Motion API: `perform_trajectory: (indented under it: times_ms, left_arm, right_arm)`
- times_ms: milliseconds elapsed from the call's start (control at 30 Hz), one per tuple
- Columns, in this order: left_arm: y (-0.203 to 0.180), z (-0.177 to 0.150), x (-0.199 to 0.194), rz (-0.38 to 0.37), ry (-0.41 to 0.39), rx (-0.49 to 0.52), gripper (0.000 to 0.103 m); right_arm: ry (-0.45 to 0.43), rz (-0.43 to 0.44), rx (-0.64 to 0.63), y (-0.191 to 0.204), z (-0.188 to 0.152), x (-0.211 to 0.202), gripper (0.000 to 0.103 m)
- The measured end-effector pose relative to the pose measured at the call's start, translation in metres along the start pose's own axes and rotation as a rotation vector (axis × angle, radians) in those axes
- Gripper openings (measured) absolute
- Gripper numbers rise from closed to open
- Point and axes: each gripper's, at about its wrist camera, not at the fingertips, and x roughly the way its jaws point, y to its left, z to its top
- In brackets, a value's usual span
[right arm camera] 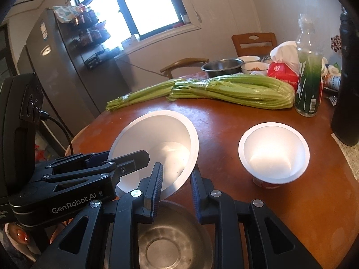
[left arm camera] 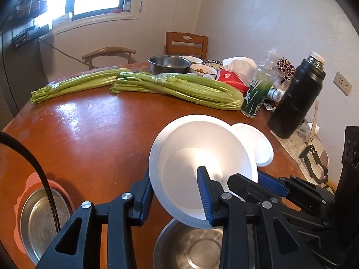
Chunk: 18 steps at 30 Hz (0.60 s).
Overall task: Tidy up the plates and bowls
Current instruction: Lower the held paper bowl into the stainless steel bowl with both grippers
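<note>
both claws clamp the rim of one white bowl (left arm camera: 202, 157), the left claw (left arm camera: 177, 192) and the right claw (right arm camera: 177, 190) on opposite sides, holding it tilted above a steel bowl (right arm camera: 175, 242) on the bench (left arm camera: 89, 134). a second white bowl (right arm camera: 273, 152) stands apart.

White bowl (left arm camera: 202, 157), plain inside. Second white cup-bowl (right arm camera: 273, 154), red band at its base. Worktop (left arm camera: 89, 134) glossy reddish-brown. Celery (left arm camera: 179, 87) pale green. Steel bowl (right arm camera: 177, 242) grey, unpatterned. Flask (left arm camera: 296, 98) black. Bottle (right arm camera: 308, 85) green with white lettering. Tissue pack (left arm camera: 233, 78) red. Tool fingers (left arm camera: 206, 197) black with ribbed blue pads.
</note>
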Motion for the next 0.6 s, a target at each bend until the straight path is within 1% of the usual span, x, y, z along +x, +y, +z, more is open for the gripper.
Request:
perform_trajectory:
  times_ms: [233,467,600]
  left_arm:
    - [-0.006,-0.017,-0.021,0.004,-0.033,0.004,0.037]
    - [-0.013,-0.028,-0.034,-0.011,-0.04,0.005,0.037]
    - [-0.017,-0.033,-0.039,-0.007,-0.046,0.013,0.037]
  right_arm:
    - [-0.023,0.006,-0.019,0.011,-0.014,-0.02,0.026]
    - [-0.029,-0.002,-0.027,0.016,-0.025,-0.036,0.026]
    - [-0.035,-0.004,-0.031,0.017,-0.029,-0.044,0.026]
